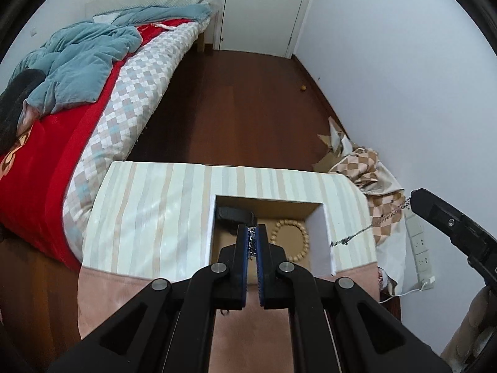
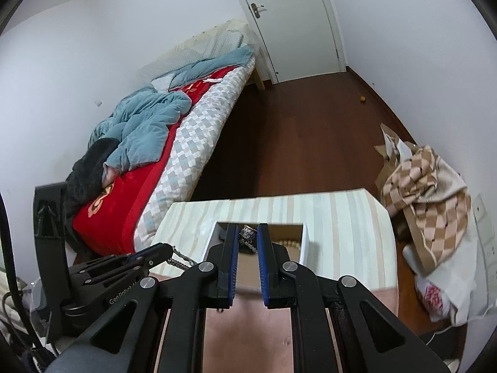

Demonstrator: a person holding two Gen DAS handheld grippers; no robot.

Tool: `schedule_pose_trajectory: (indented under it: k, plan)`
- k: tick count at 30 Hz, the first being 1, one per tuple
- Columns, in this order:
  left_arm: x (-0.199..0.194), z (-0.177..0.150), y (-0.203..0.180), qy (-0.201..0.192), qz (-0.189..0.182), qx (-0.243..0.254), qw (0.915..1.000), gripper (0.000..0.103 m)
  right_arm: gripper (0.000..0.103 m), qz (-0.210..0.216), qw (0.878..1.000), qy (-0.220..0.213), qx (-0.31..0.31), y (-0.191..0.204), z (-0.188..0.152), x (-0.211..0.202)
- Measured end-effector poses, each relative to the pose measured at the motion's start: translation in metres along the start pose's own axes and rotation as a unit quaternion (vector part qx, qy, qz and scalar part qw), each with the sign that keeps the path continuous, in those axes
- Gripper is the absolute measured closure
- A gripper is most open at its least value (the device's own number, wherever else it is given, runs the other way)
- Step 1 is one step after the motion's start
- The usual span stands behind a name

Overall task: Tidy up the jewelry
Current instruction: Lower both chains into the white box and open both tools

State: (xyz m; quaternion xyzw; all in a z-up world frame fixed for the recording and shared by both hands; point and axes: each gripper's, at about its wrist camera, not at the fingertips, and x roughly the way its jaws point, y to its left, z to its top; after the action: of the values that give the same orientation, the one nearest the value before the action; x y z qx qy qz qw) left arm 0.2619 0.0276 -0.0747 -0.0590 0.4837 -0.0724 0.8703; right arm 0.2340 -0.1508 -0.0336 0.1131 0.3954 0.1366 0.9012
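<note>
left hand-held gripper [image 1: 252,242] clamps 1 silver chain [image 1: 357,234] | right hand-held gripper [image 2: 247,239] pinches its other end | 1 bead bracelet [image 1: 292,239] in box [image 1: 320,233]

The only lettering that can be read is white print on the black body of the left tool [image 2: 155,256], at the lower left of the right wrist view: "GenRobot", followed by characters cut off behind the right tool's arm. A white bag [image 2: 435,295] at the lower right of that view carries a red mark, too blurred to read.
</note>
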Motion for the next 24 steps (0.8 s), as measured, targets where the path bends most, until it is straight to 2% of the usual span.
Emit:
schedule_pose_trajectory:
  k: [5, 11, 14, 18, 19, 21, 23, 24]
  plan:
    - [0.047, 0.005, 0.012, 0.046, 0.005, -0.005, 0.9989, 0.101, 0.09, -0.011, 0.999, 0.044, 0.006, -0.009, 0.01, 0.054]
    - [0.097, -0.004, 0.02, 0.105, 0.0, -0.01, 0.9944, 0.099, 0.09, -0.026, 0.993, 0.11, 0.021, -0.032, -0.005, 0.118]
    - [0.104, -0.005, 0.024, 0.119, 0.0, -0.031, 0.9924, 0.096, 0.09, -0.022, 0.991, 0.129, 0.025, -0.037, -0.013, 0.135]
    - [0.1, 0.0, 0.028, 0.111, 0.009, -0.045, 0.9928, 0.095, 0.09, 0.008, 0.985, 0.168, 0.032, -0.037, -0.021, 0.155]
    - [0.097, 0.001, 0.029, 0.107, 0.015, -0.044, 0.9932, 0.091, 0.09, 0.021, 0.983, 0.181, 0.038, -0.037, -0.023, 0.159]
    - [0.091, 0.004, 0.031, 0.097, 0.023, -0.042, 0.9941, 0.076, 0.089, 0.038, 0.979, 0.191, 0.052, -0.037, -0.024, 0.163]
    - [0.086, 0.005, 0.032, 0.085, 0.029, -0.042, 0.995, 0.04, 0.087, 0.047, 0.978, 0.197, 0.057, -0.036, -0.024, 0.165]
    - [0.082, 0.005, 0.034, 0.079, 0.034, -0.044, 0.9954, 0.034, 0.076, 0.048, 0.977, 0.197, 0.062, -0.037, -0.023, 0.164]
